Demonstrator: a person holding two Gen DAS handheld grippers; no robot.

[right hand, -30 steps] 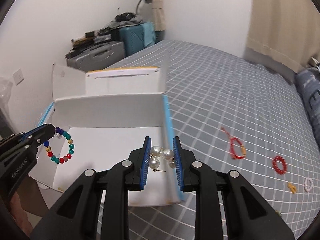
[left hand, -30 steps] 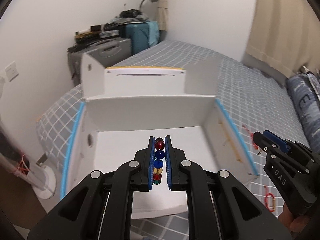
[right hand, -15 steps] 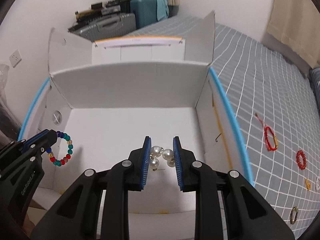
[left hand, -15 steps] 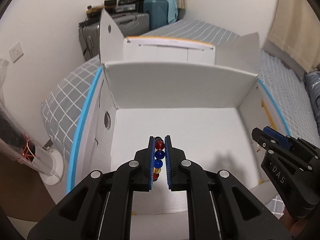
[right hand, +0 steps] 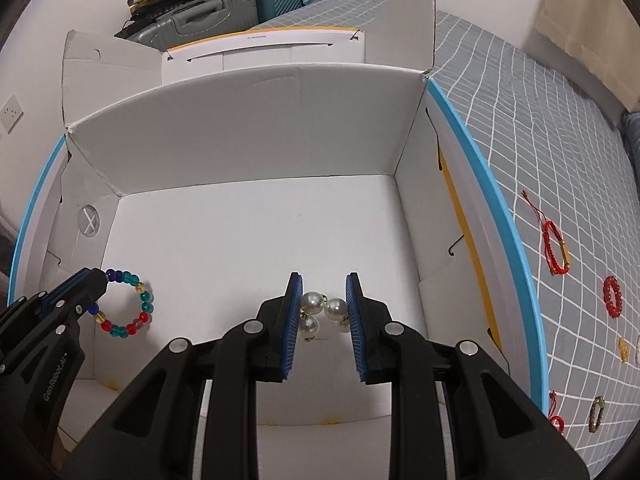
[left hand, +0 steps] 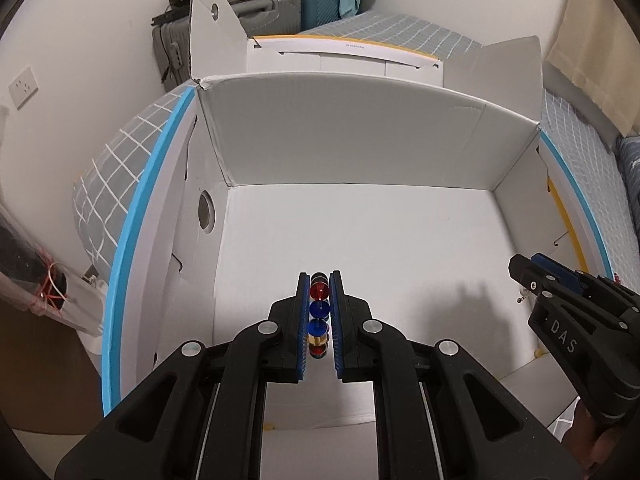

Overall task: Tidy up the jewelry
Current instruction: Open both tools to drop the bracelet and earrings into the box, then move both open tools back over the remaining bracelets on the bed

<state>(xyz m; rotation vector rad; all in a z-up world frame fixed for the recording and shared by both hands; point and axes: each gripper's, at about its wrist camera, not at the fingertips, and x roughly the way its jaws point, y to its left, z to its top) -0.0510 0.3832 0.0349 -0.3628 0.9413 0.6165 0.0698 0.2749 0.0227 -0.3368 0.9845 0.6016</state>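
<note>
My left gripper (left hand: 319, 312) is shut on a bracelet of coloured beads (left hand: 319, 310), held inside the open white cardboard box (left hand: 360, 148) above its floor. From the right wrist view the bracelet (right hand: 126, 304) hangs as a ring from the left gripper (right hand: 100, 284) at the box's left side. My right gripper (right hand: 323, 312) is shut on pearl earrings (right hand: 324, 312), also over the box floor, near the front middle. The right gripper (left hand: 532, 276) shows at the right in the left wrist view.
The box (right hand: 248, 128) has blue-edged side flaps and sits on a grey checked bed (right hand: 540, 120). Red bracelets (right hand: 558, 252) (right hand: 613, 296), a small yellow piece (right hand: 622, 349) and a dark clasp (right hand: 596, 416) lie on the bed right of it. Suitcases (right hand: 224, 4) stand behind.
Both grippers have moved forward and down into the box, each still holding its jewelry. The box now fills both views.
</note>
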